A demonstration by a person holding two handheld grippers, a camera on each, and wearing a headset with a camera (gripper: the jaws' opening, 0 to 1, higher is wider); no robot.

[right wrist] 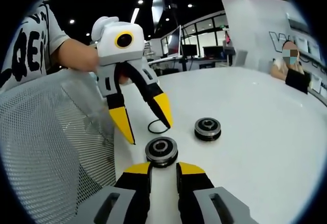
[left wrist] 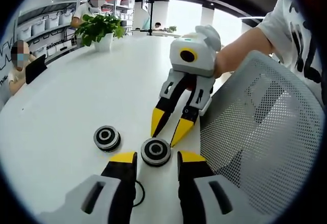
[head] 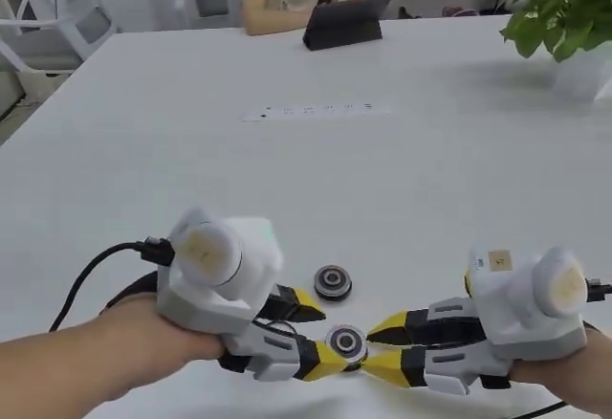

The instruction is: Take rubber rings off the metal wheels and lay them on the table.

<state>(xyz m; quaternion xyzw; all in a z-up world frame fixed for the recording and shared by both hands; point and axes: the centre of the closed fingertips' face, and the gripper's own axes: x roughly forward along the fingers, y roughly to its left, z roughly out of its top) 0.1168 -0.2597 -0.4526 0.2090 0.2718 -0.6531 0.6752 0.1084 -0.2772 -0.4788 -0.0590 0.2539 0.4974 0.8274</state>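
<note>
Two small metal wheels with dark rims lie near the table's front edge. The nearer wheel (head: 344,343) (left wrist: 156,151) (right wrist: 161,151) sits between both grippers' tips. My left gripper (head: 323,331) (left wrist: 157,157) (right wrist: 150,133) is open, with its yellow tips on either side of that wheel. My right gripper (head: 371,345) (right wrist: 164,168) (left wrist: 163,139) faces it from the other side, open, with its tips just short of the wheel. The second wheel (head: 333,282) (left wrist: 107,138) (right wrist: 208,129) lies a little farther out. A thin black rubber ring (right wrist: 158,127) lies flat on the table by the left gripper's tip.
A person sits at the far side of the white table (head: 382,180) behind a dark tablet (head: 345,20). A potted plant (head: 559,8) stands at the far right. A white mesh chair back (left wrist: 260,132) is close to the table's front edge. A black cable (head: 91,280) trails from the left gripper.
</note>
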